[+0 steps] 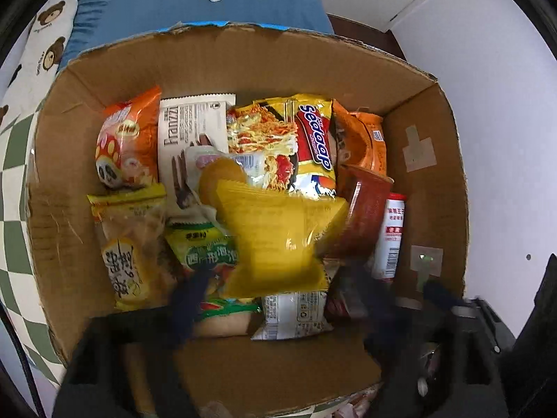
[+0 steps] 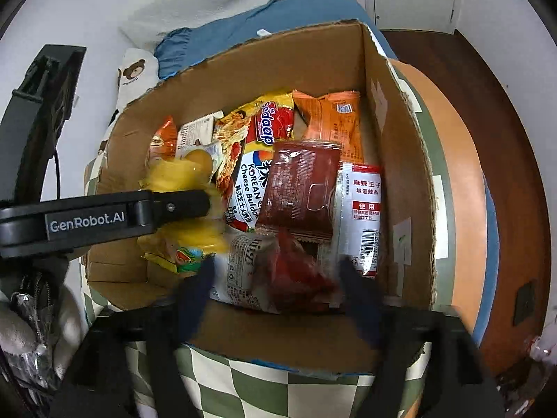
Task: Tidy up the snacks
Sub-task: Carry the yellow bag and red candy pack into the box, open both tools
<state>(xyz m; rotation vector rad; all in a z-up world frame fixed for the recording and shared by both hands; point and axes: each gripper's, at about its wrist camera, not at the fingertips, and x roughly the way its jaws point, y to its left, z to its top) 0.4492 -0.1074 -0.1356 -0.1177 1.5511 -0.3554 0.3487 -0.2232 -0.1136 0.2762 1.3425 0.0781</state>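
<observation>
A cardboard box (image 1: 243, 62) holds several snack packets. My left gripper (image 1: 278, 289) is open above it; a blurred yellow packet (image 1: 275, 237) sits between and just past its fingers, over the pile. It also shows in the right wrist view (image 2: 181, 177), beside the left gripper's arm (image 2: 104, 219). My right gripper (image 2: 275, 278) is open, with a blurred small red packet (image 2: 296, 271) between its fingers above a white packet (image 2: 240, 271). A Sedaap noodle packet (image 1: 313, 139) and a dark red packet (image 2: 299, 188) lie in the box.
The box (image 2: 400, 174) stands on a green-and-white checked cloth (image 2: 261, 390). A blue pillow (image 1: 209, 0) and a bear-print cushion (image 1: 45, 45) lie behind it. A white wall (image 1: 504, 139) is to the right. An orange round edge (image 2: 452, 174) flanks the box.
</observation>
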